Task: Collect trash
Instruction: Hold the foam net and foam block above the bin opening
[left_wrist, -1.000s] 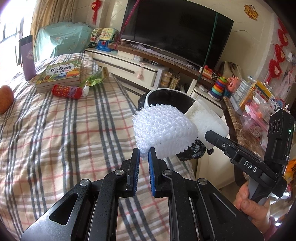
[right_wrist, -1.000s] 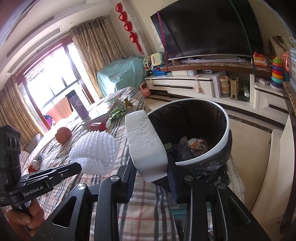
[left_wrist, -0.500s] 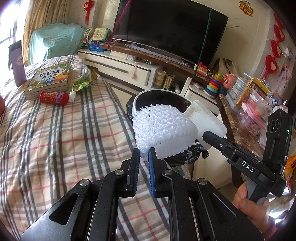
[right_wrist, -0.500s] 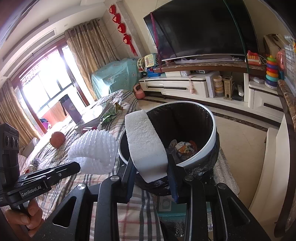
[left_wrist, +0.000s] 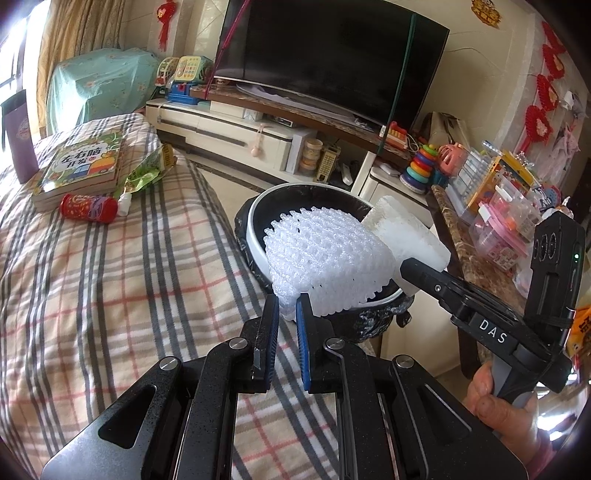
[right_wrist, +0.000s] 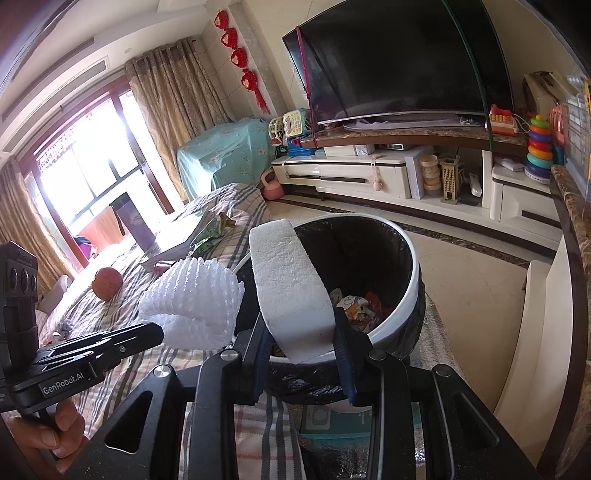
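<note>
Presently left tongs (left_wrist: 287, 308) pinch the white foam net (left_wrist: 325, 262); right tongs (right_wrist: 301, 334) clamp the foam block (right_wrist: 291, 291). Both items apparently hang over the black-lined bin (right_wrist: 406, 258) beside the bed (left_wrist: 110, 277).

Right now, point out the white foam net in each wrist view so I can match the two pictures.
Left wrist view: the white foam net sits at centre, clamped at its lower edge by the left tongs, in front of the bin.
Right wrist view: it is left of centre, beside the foam block.
Shared landmark: the black-lined trash bin just behind both pieces.
</note>
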